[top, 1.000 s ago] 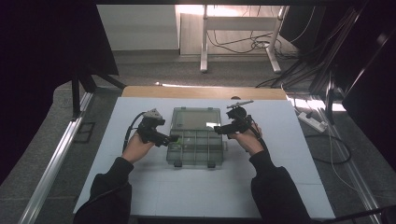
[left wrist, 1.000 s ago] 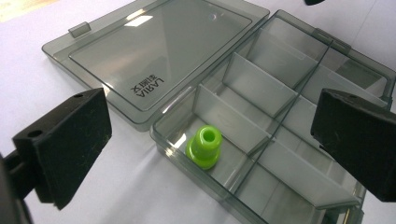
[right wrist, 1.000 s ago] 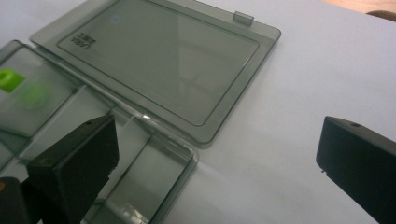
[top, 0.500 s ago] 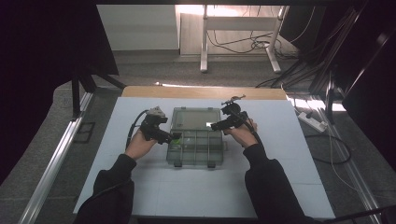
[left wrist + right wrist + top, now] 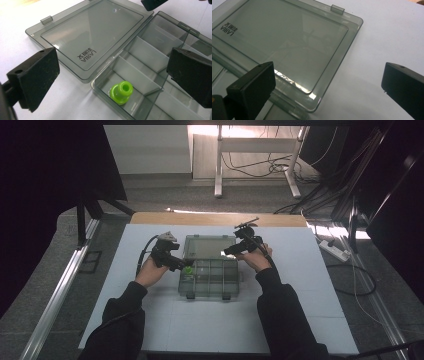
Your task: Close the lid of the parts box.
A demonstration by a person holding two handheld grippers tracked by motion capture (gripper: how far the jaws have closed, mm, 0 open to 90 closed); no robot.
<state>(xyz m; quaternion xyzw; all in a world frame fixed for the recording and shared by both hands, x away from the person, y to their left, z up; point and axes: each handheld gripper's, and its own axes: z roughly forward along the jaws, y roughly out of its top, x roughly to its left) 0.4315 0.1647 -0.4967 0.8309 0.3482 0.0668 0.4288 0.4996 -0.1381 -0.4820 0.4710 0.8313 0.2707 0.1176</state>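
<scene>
A clear grey compartment box (image 5: 210, 280) lies open mid-table, its lid (image 5: 209, 247) folded flat behind it. A small green spool-shaped piece (image 5: 121, 92) stands in the box's near-left corner compartment (image 5: 188, 269). My left gripper (image 5: 182, 265) hovers at the box's left edge, open, with the green piece (image 5: 121, 92) below and between its jaws (image 5: 113, 75). My right gripper (image 5: 229, 251) is open over the lid's right part; the lid's corner (image 5: 287, 45) sits between its jaws (image 5: 328, 82). Neither gripper holds anything.
The white table (image 5: 300, 295) has bare room on all sides of the box. A wooden strip (image 5: 220, 218) runs along its far edge. A power strip (image 5: 336, 251) and cables lie on the floor at right; a metal rail (image 5: 55, 295) runs at left.
My right gripper has moved left, from beside the box to over the lid. The left gripper has barely shifted.
</scene>
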